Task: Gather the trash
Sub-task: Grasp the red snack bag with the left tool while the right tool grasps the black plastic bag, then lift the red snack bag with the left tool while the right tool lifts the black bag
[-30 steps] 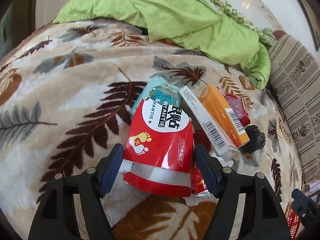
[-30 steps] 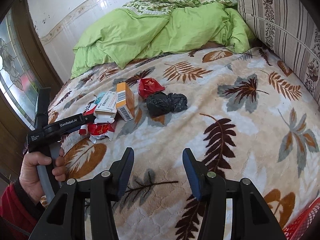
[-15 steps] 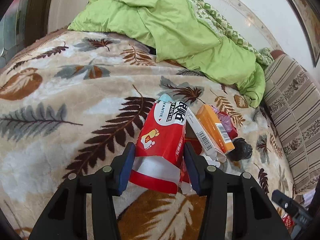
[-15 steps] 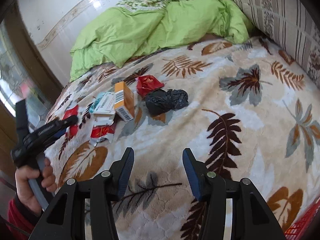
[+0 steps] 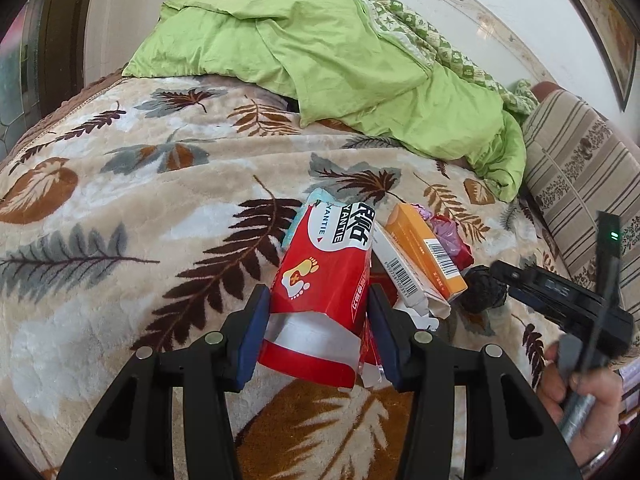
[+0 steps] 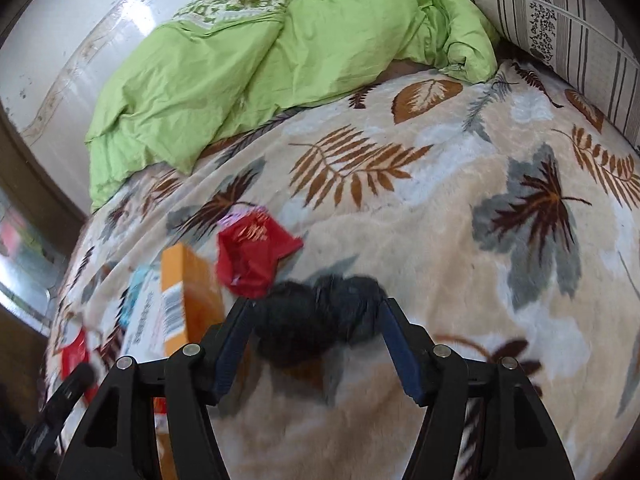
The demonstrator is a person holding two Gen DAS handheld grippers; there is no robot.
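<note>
I noted my left gripper (image 5: 318,336) clamped on the torn red-and-white foil pouch (image 5: 320,300), lifted off the leaf-patterned blanket (image 5: 160,216), while my right gripper's (image 6: 316,350) jaws were opening around the crumpled black plastic bag (image 6: 316,320), its pads not pressing.

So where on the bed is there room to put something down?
Two free patches: the blanket left of the red packet, up to the green quilt, and the stretch right of the black bag toward the striped pillow. It's crowded around the orange box and red wrapper.
</note>
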